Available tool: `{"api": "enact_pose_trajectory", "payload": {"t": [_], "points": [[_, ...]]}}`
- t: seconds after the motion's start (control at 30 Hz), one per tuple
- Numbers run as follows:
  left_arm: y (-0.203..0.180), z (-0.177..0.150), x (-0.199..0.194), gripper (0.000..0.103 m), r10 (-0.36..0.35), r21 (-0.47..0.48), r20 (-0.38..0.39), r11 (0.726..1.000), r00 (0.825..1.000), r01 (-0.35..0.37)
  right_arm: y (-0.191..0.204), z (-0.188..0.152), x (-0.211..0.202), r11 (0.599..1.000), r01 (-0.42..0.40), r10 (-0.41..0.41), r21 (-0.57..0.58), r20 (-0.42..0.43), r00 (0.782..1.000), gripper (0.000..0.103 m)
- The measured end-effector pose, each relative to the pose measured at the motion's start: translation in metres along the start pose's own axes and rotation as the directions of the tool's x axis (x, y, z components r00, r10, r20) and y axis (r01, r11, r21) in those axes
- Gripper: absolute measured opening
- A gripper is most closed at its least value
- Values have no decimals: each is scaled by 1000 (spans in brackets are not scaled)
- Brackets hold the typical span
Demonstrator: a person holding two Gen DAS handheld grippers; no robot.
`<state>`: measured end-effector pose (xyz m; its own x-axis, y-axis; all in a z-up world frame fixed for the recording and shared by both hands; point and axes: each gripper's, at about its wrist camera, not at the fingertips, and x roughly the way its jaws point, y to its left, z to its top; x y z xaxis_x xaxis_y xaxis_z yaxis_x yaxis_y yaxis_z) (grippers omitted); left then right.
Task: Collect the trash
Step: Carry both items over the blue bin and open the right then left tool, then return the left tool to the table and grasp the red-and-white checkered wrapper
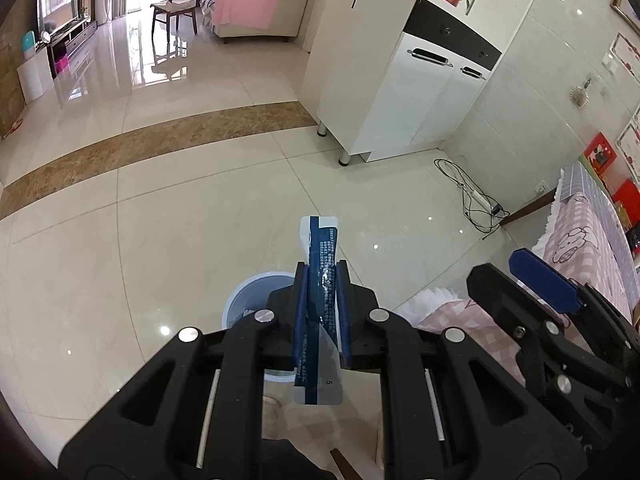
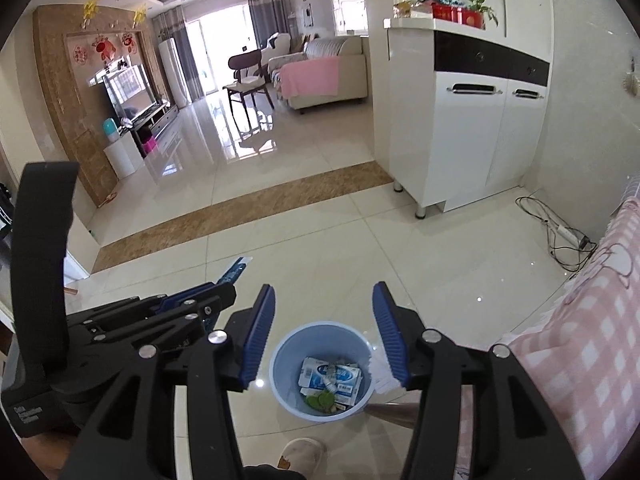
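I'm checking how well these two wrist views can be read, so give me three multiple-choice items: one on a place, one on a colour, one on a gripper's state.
1. Where does the bin stand?
A. on the floor beside the pink-clothed table
B. on top of the white cabinet
C. on the sofa

2. What colour is the bin?
A. red
B. light blue
C. black

3. What is the state of the left gripper?
A. open and empty
B. shut on the blue and white wrapper
C. shut on a cable

Answers:
1 A, it sits on the tiles next to the pink checked cloth.
2 B, its wall is pale blue.
3 B, its pads clamp the blue and white wrapper, while the right gripper is open.
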<state>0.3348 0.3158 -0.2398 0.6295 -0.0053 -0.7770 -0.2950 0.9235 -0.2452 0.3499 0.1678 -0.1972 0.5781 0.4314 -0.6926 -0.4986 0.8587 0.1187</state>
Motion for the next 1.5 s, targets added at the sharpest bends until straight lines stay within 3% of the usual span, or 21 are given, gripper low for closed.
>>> {"api": "enact_pose_trajectory", "payload": {"t": [0.13,0.2,0.23,0.27,0.77,1.07,1.33,1.5], "points": [[-2,6,2,18,-21,-3,-26,1000,999,21,-7,3,-12,1000,12,-13,21,46,999,51],[-1,8,3,40,4,-15,-33,1000,999,-5,-9,5,-18,999,18,-20,30,66,998,51],[-1,9,0,64,16,-22,-17,1000,1000,-17,-12,5,-21,999,16,-18,37,71,997,51],[-1,9,-3,65,18,-23,0,1000,1000,-18,-13,7,-22,999,15,-18,39,72,997,51],[-33,3,-58,65,-4,10,83,1000,997,3,-23,1,-77,997,33,-42,75,120,992,51],[-98,-13,-102,65,-95,122,131,989,987,79,-60,-23,-151,986,88,-114,144,186,976,51],[-196,-54,-129,68,-253,260,92,940,963,222,-126,-66,-234,947,196,-255,254,224,940,52],[-271,-91,-138,69,-308,372,36,887,951,273,-178,-101,-284,889,309,-391,337,211,896,52]]}}
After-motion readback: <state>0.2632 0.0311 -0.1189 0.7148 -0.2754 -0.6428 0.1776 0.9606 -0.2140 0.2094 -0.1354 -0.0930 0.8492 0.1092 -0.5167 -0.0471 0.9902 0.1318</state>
